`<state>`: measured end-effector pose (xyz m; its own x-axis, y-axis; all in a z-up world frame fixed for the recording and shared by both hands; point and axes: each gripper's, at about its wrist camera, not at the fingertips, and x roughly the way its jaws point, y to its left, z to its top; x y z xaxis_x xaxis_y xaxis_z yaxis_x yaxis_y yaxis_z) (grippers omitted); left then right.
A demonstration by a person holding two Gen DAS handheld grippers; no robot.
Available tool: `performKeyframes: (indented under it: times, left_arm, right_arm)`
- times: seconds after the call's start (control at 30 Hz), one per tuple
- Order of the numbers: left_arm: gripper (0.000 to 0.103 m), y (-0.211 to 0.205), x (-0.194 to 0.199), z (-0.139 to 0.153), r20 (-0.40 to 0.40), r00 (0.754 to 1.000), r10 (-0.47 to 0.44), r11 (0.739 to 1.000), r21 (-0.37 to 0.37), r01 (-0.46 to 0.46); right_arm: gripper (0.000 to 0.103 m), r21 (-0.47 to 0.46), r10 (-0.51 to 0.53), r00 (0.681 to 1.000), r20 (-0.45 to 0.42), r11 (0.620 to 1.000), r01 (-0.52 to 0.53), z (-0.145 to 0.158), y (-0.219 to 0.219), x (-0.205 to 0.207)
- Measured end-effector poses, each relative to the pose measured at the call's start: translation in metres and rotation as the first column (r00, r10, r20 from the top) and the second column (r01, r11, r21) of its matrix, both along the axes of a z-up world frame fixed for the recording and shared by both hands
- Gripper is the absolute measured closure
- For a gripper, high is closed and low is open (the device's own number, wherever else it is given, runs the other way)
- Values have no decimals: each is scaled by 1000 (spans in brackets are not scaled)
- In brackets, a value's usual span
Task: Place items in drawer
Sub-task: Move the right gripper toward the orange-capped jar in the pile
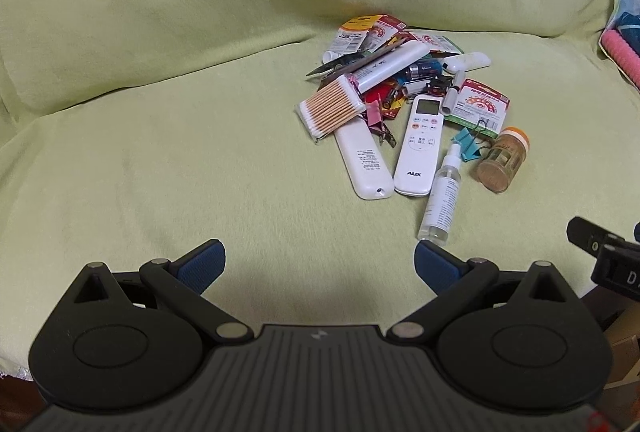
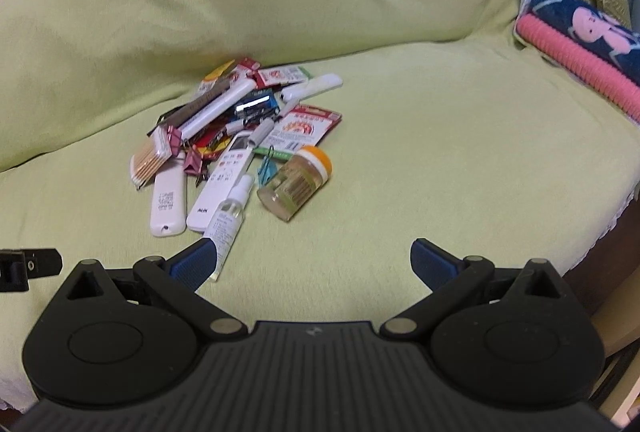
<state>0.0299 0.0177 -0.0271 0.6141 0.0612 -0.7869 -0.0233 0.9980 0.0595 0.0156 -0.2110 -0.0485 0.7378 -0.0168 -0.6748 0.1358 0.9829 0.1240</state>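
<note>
On the green-covered sofa seat (image 1: 180, 160): a pile of small household items (image 1: 404, 92), lying loose, none in a drawer; no drawer visible in either view.

Left gripper (image 1: 320, 264): jaws spread wide, blue pads bare, holding nothing, hovering over bare cloth near the pile's front edge.

Right gripper (image 2: 312, 260): jaws likewise spread wide and empty; left blue pad (image 2: 194, 264) overlapping the base of the spray bottle (image 2: 230, 218) in view, contact not determinable.

Legible markings:
- White air-conditioner remote (image 1: 420, 148), face up, display toward the pile, lettered "AUX" near its lower end.
- Second white remote (image 1: 362, 162), face down just beside the first, small printed label on the back, text too small to read.
- Clear spray bottle, label text unreadable.
- Red-and-green printed packets (image 1: 478, 106), characters not resolvable.

Other pile contents:
- Cotton swab pack (image 1: 330, 108) resting on the top end of the face-down remote.
- Jar with orange lid (image 1: 504, 160) lying on its side, just right of the spray bottle.
- Blue binder clip (image 1: 470, 146) between jar and "AUX" remote.
- Pink binder clips (image 2: 188, 158).
- Batteries (image 2: 256, 104).

At the sofa's right end: pink ribbed tube (image 2: 576, 70) against a dark blue patterned cushion (image 2: 592, 28).
</note>
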Motion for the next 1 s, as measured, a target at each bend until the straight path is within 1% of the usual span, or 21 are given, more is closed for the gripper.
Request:
performKeyframes:
  times: [0.17,0.27,0.43,0.53,0.63,0.73,0.9,1.0]
  left_arm:
    - [2,1,9,-5,-7,1000,-2,1000,-11,2]
    - [2,-1,13,-8,-11,1000,-4,1000,-10,4]
    - [2,-8,19,-12,-13,999,-35,999,-3,35]
    - [2,-12,22,-13,-17,999,-50,999,-11,50]
    - [2,-18,26,-16,-28,997,-71,998,-2,71]
    - [2,-28,28,-19,-34,995,-95,995,23,96]
    - [2,-41,31,-21,-38,992,-117,993,29,119]
    - [2,-48,33,-23,-47,990,-130,991,38,132]
  right_arm:
    - [1,35,-2,997,-79,999,4,-11,-5,10]
    - [1,73,-15,993,-120,997,24,-19,-10,15]
    - [1,95,-40,987,-156,994,55,-30,-17,19]
    - [1,133,-44,981,-188,989,70,-35,-21,21]
    - [1,160,-50,984,-172,984,78,-35,-24,18]
    - [1,172,-87,987,-137,979,111,-33,-28,12]
    - [1,185,-121,985,-124,972,143,-36,-34,10]
    - [1,237,-144,982,-124,956,170,-39,-41,10]
